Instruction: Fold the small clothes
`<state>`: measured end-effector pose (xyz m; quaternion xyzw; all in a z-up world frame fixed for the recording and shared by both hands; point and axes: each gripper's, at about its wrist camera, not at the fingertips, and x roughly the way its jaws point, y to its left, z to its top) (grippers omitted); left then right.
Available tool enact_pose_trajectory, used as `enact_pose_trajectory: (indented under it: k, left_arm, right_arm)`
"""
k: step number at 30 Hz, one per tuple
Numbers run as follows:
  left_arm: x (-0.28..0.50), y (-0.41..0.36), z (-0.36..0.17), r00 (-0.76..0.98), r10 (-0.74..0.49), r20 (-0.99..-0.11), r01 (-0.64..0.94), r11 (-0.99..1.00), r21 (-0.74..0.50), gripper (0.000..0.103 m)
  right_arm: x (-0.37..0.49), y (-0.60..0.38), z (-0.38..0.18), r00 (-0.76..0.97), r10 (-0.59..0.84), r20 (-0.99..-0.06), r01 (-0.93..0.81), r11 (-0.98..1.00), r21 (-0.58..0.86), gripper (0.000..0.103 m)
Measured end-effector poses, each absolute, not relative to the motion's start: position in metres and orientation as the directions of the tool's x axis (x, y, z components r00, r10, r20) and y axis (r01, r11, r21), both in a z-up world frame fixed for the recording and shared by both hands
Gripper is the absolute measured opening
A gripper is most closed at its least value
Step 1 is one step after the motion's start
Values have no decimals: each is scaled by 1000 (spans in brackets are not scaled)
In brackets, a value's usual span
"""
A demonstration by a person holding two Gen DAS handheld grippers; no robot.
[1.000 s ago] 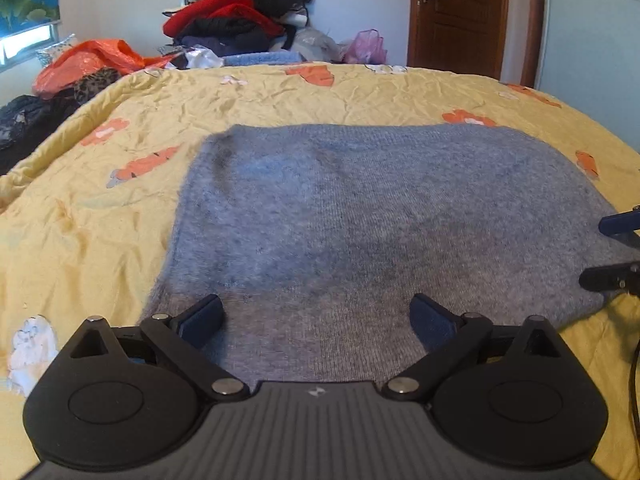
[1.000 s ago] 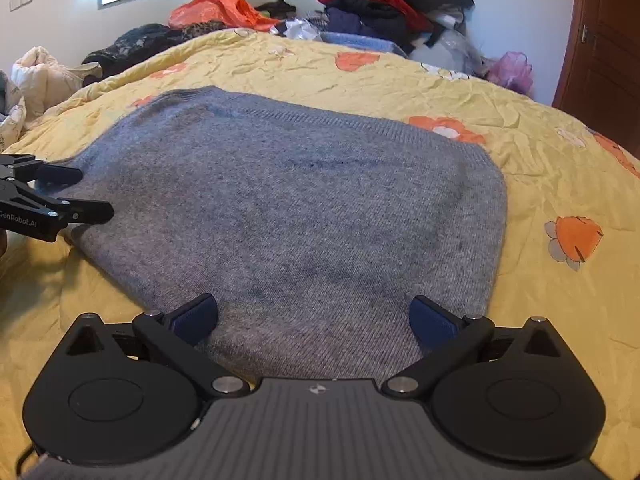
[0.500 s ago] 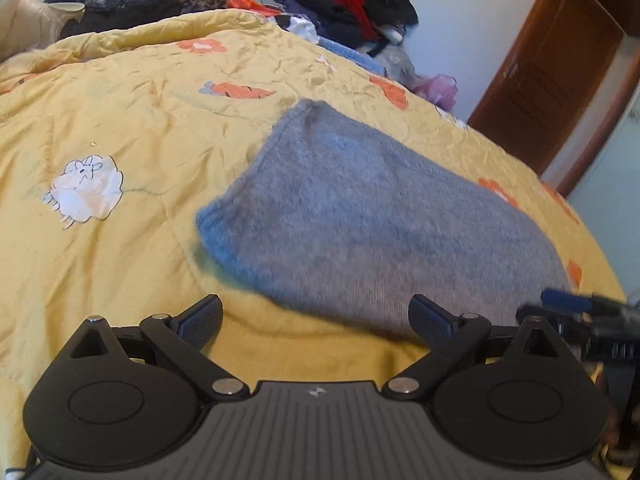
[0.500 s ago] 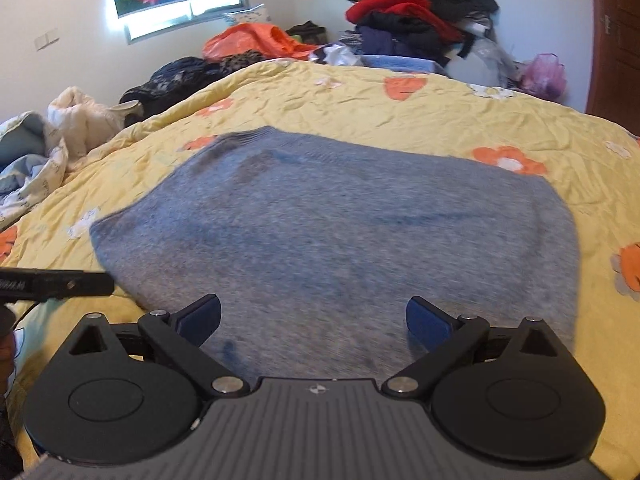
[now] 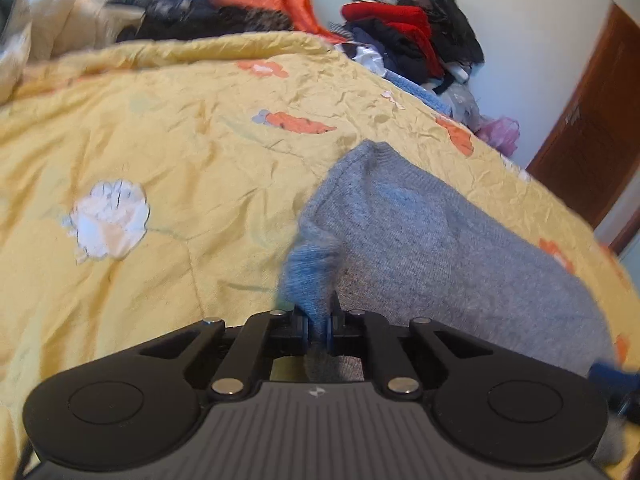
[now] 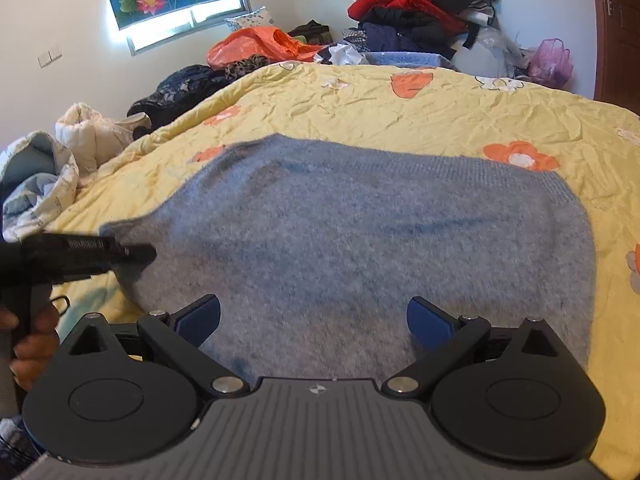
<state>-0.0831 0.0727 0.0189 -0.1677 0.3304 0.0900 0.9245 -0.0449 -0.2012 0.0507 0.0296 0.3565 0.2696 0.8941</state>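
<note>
Grey sweater (image 6: 372,248) spread flat on yellow quilt (image 6: 460,120). Left gripper (image 5: 318,326) pinching sweater's near left corner, lifted slightly. Right gripper (image 6: 314,318) spread wide over near edge, holding nothing.

1. The sweater (image 6: 360,240) lies flat on the bedspread (image 6: 440,108), filling the near middle of the right wrist view.
2. The left gripper (image 5: 319,326) sits at the sweater's near left corner, with that corner's edge pinched between its fingers.
3. The right gripper (image 6: 313,318) hovers over the sweater's near edge, fingers spread, to the right of the left gripper.
4. The clothes pile (image 6: 424,12) sits beyond the far edge of the bedspread.
5. The window (image 6: 188,20) is on the far wall, left of the pile.
6. The door (image 5: 592,140) stands far right.
</note>
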Motion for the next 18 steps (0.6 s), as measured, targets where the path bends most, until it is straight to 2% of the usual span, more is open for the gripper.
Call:
enact_pose_trajectory:
  k: [4, 8, 11, 14, 18]
  left_arm:
    - [-94, 27, 26, 833, 104, -544, -120, 993, 6, 5]
    - [-106, -14, 19, 872, 101, -478, 13, 973, 230, 5]
    - [-110, -22, 14, 882, 102, -461, 31, 962, 272, 5]
    - [-111, -17, 16, 884, 93, -457, 28, 968, 250, 5]
    - [-112, -13, 14, 885, 67, -461, 44, 973, 226, 5]
  right_arm:
    - [-6, -187, 71, 561, 586, -585, -516, 800, 308, 100]
    - [55, -149, 76, 388, 682, -620, -528, 716, 456, 100]
    - [88, -111, 63, 265, 718, -644, -510, 671, 538, 100]
    - [110, -80, 45, 170, 725, -667, -477, 653, 588, 98]
    - [121, -57, 41, 160, 719, -676, -472, 657, 588, 101]
